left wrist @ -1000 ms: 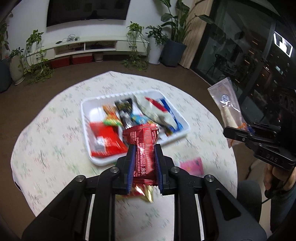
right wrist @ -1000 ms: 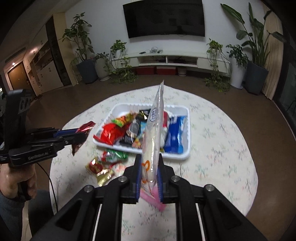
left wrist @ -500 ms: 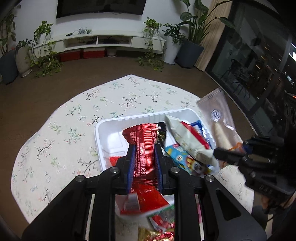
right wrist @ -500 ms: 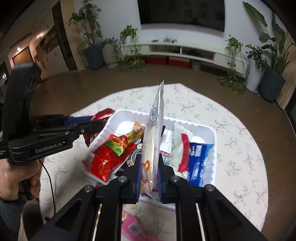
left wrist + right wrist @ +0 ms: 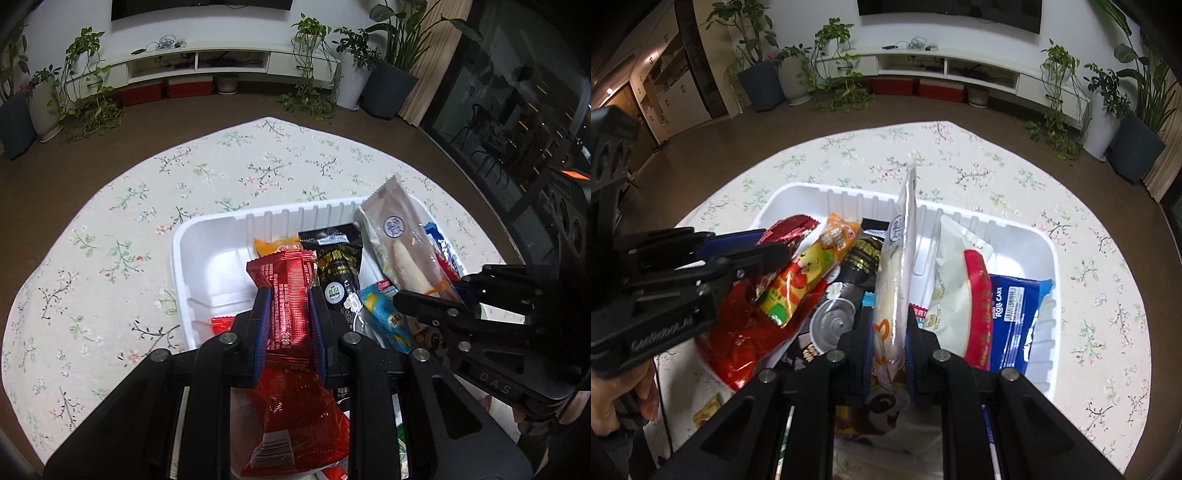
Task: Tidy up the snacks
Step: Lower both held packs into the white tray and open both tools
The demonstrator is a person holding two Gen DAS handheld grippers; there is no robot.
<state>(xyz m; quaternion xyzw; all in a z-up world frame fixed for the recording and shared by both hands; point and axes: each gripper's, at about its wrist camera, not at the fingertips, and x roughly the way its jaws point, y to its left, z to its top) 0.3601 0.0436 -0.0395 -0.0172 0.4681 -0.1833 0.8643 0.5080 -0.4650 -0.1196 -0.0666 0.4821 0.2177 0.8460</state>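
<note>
Red snack packet is clamped in left gripper, clear pouch in right gripper; both held over white tray on worktop.

A floral tablecloth is covering the round table. A white media shelf is running along the far wall, with red boxes sitting beneath it. Potted plants are standing alongside.

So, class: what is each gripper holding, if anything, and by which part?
The left gripper pinches a red snack packet around its middle. The right gripper pinches a clear packet with a pale snack near its lower end, edge-on.
</note>
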